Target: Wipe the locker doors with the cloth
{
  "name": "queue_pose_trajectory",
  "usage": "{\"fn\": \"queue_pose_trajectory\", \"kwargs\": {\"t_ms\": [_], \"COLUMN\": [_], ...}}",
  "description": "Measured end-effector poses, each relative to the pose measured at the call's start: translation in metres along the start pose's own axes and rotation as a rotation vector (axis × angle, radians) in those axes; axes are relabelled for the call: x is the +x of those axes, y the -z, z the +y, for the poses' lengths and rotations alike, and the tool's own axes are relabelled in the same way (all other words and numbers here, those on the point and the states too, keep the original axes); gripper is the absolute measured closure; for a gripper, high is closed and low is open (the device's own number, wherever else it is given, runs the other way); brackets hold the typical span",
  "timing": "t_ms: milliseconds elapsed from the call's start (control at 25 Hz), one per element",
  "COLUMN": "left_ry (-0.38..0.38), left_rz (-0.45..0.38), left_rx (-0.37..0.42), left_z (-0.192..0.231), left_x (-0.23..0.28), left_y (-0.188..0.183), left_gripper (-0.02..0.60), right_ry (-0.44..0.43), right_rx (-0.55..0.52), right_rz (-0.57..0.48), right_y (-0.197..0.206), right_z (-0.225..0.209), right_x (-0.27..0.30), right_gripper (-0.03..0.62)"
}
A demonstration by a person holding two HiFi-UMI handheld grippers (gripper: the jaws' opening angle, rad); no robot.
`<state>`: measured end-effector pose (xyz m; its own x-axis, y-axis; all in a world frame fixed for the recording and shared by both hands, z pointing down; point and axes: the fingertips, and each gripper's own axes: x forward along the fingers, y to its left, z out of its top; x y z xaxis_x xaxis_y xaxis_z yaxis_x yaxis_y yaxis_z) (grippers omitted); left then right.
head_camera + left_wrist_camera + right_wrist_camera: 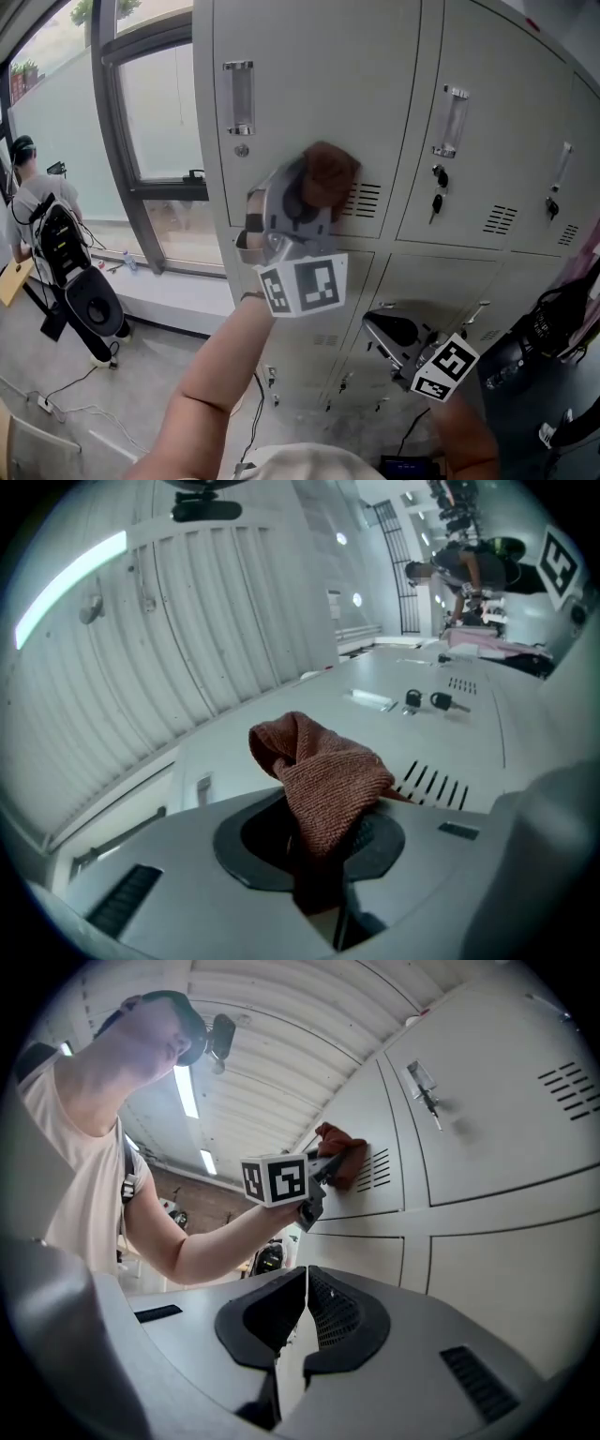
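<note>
A bunched reddish-brown cloth (328, 175) is pressed against the upper left locker door (309, 103), just left of its vent slots (363, 200). My left gripper (314, 192) is shut on the cloth (323, 780), which sticks up out of the jaws in the left gripper view. The same cloth (343, 1152) shows against the door in the right gripper view. My right gripper (375, 323) hangs lower, in front of the lower locker door (422, 291), its jaws closed together with nothing between them (305, 1312).
Grey lockers with handles (238, 97), key locks (437, 176) and vents fill the wall. A window (155, 122) and sill lie to the left. A person (42, 225) with equipment stands at far left; cables (56, 398) trail over the floor. A dark bag (553, 323) sits at right.
</note>
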<state>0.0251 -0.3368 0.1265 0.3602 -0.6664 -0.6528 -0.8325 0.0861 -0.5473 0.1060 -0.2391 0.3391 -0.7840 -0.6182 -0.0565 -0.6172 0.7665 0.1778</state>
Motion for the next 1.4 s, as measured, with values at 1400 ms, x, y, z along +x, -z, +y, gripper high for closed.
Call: {"fn": "queue_pose_trajectory", "kwargs": {"t_ms": [1400], "left_ry": [0.167], "left_rz": [-0.058], "left_rx": [-0.157], "left_z": [-0.035], "left_x": [0.076], "left_y": [-0.093], "left_gripper": [0.511], "right_ry": [0.153], "right_rx": [-0.247], "right_rz": [-0.007], "right_y": [-0.113], "right_z": [-0.044], "right_x": [0.009], "right_gripper": [0.576]}}
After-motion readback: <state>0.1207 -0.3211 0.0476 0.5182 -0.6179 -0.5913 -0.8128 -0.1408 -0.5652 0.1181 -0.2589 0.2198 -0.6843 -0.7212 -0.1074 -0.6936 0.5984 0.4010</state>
